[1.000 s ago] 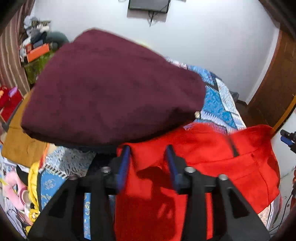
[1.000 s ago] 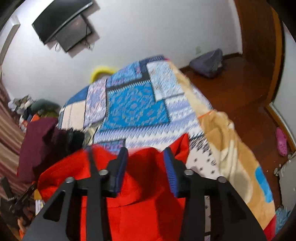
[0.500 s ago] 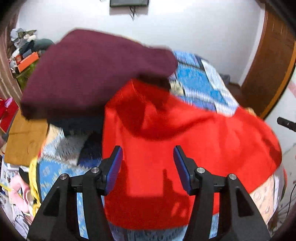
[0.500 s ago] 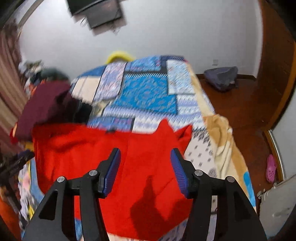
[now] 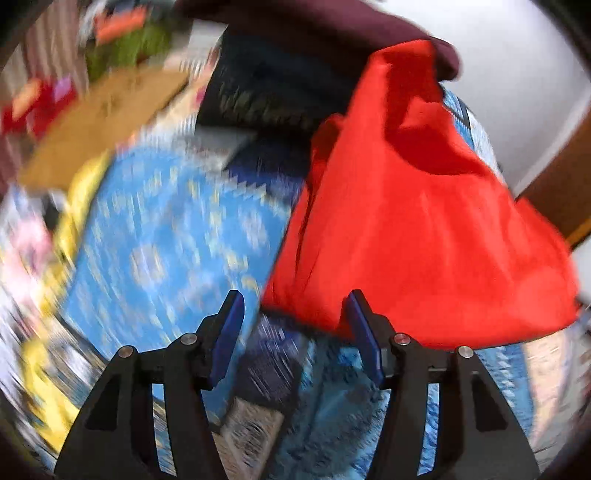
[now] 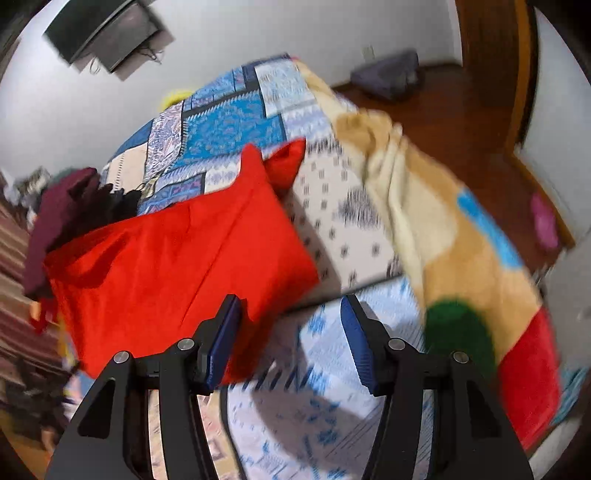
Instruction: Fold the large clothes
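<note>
A folded red garment [image 5: 417, 221] lies on the blue patterned bedspread [image 5: 166, 236], filling the right half of the left wrist view. My left gripper [image 5: 295, 328] hangs open just in front of its near left corner, with only bedspread between the blue pads. In the right wrist view the same red garment [image 6: 173, 258] lies left of centre. My right gripper [image 6: 290, 332] stands open at the garment's near right corner; the left finger [image 6: 221, 339] overlaps the cloth's edge, nothing is pinched.
A maroon garment [image 5: 332, 26] and dark clothes [image 5: 273, 92] are piled behind the red one, with a mustard cloth [image 5: 99, 122] to the left. A beige blanket with coloured patches [image 6: 454, 229] hangs off the bed's right edge above the wooden floor [image 6: 461, 122].
Both grippers went from shut on the red garment to open, and the cloth dropped flat on the bed. Both hands then sank and drew back toward the garment's near corners.
</note>
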